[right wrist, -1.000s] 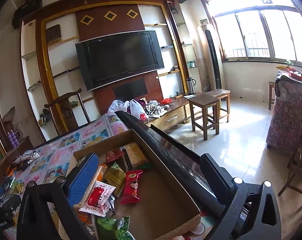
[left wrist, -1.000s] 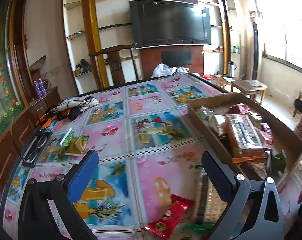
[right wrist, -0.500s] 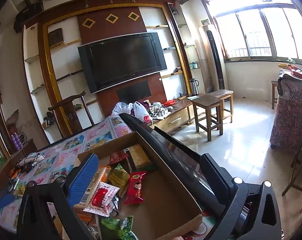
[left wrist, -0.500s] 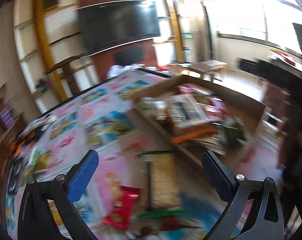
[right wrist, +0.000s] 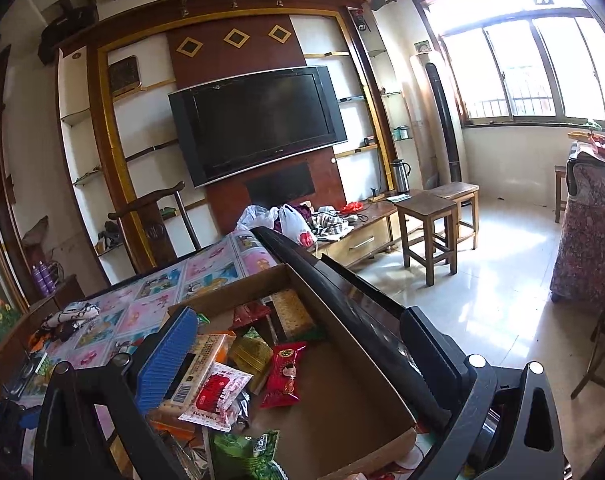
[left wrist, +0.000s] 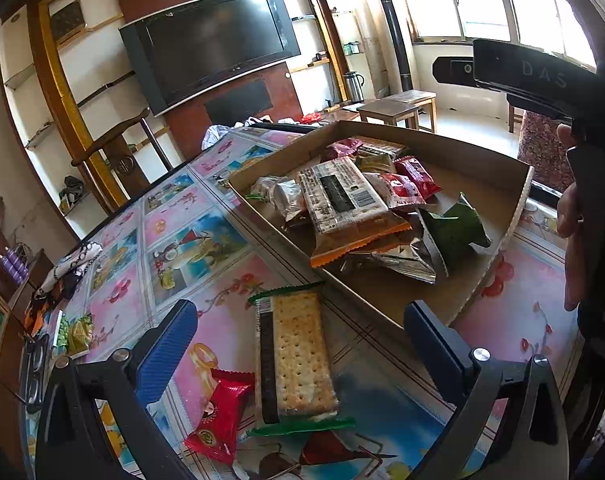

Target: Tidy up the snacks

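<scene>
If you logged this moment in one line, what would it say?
left claw: open, above cracker pack | right claw: open, over box | cracker pack: on table

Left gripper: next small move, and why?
Probably lower the open left gripper onto the cracker pack and close. The pack lies on the tablecloth between the spread fingers, outside the cardboard box that already holds other snacks.

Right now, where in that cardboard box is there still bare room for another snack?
The cardboard box has bare floor along its right wall, beside the red packet. Its left side is crowded with piled packets, topped by the large orange-edged pack.
</scene>
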A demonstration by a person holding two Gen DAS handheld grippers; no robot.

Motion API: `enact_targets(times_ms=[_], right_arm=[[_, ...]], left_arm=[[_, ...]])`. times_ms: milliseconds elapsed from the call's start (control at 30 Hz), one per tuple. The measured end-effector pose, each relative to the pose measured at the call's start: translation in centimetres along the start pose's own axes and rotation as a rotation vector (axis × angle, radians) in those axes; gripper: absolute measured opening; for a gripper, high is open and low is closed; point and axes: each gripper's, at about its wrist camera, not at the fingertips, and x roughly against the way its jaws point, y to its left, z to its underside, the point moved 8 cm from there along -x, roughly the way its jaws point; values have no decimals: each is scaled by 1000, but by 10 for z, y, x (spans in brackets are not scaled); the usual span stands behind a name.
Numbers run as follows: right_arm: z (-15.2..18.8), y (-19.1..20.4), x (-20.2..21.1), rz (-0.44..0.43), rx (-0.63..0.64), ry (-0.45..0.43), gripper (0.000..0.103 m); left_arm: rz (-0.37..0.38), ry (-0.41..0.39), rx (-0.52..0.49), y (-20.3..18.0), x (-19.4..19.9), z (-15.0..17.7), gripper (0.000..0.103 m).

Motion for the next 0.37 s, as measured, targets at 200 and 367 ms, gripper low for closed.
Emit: enact_targets(times_ms=[200, 367], right_arm=[[1, 2, -1, -7, 13, 3, 102], [0, 4, 0, -8, 18, 1, 102]], left_arm=[[8, 1, 0, -1, 0, 0, 103], [-28, -6, 11, 5, 1, 0, 103]])
